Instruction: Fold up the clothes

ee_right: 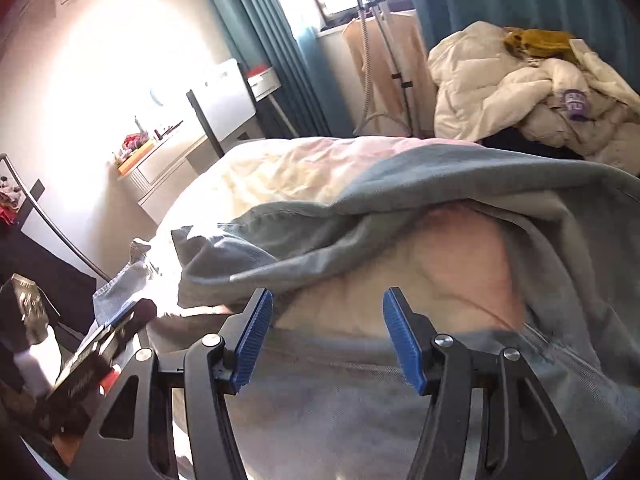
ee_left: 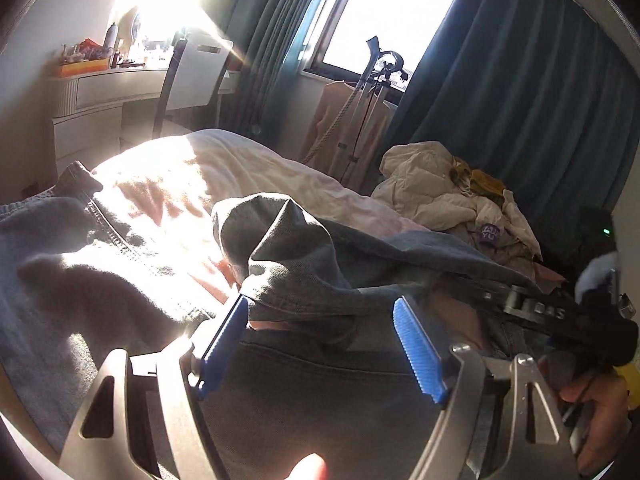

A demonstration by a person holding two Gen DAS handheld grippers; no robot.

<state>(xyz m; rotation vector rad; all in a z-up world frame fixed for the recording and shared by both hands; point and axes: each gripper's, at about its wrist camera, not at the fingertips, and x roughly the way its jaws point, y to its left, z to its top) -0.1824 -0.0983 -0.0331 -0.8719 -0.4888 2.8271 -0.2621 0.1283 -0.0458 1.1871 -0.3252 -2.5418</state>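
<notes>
A pair of blue-grey jeans (ee_left: pixel 288 256) lies across the bed, one part folded over into a raised hump. My left gripper (ee_left: pixel 320 306) is open just in front of that hump. The fold's hem brushes its left blue pad (ee_left: pixel 224 344), and neither pad presses on it. In the right wrist view the jeans (ee_right: pixel 440 188) arch over the pale sheet, with another layer under the fingers. My right gripper (ee_right: pixel 328 296) is open over that lower layer with nothing between its pads. Its black body (ee_left: pixel 540 308) and the hand holding it show at the right edge of the left wrist view.
The bed (ee_left: pixel 248 176) has a cream and pink sheet in strong sun glare. A heap of cream padded clothing with a yellow garment (ee_right: pixel 520 76) sits at the far right. Behind the bed are a garment steamer stand (ee_left: pixel 372 112), teal curtains (ee_left: pixel 500 100), and a desk with a chair (ee_left: pixel 188 80).
</notes>
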